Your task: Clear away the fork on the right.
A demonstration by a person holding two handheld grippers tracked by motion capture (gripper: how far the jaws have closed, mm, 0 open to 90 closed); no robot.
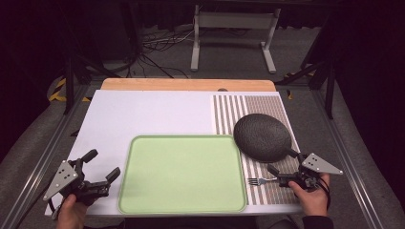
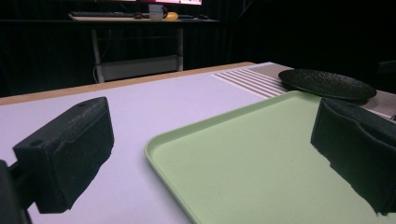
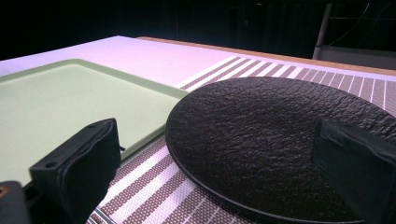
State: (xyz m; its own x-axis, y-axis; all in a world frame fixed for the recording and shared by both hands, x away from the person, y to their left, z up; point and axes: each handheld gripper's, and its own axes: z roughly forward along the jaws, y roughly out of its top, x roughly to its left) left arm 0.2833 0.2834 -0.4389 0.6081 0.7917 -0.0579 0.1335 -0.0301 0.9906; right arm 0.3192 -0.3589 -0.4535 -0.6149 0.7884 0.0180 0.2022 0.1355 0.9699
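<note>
Dark room, grey floor (image 1: 229,57) with cables (image 1: 157,45), white metal stand (image 1: 234,28) behind

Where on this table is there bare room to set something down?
The green tray is bare, as is the white tabletop behind and left of it. The striped placemat is crowded: black plate, fork, right gripper.

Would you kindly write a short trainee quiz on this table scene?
1. True or false: the green tray holds a fork.
2. The black plate rests mostly on: A the striped placemat, B the tray, C the floor?
3. What lies by the right gripper?

Key: 1 false, the tray is bare. 2 A. 3 A fork, on the placemat below the plate; the right gripper and the left gripper are both open.
</note>
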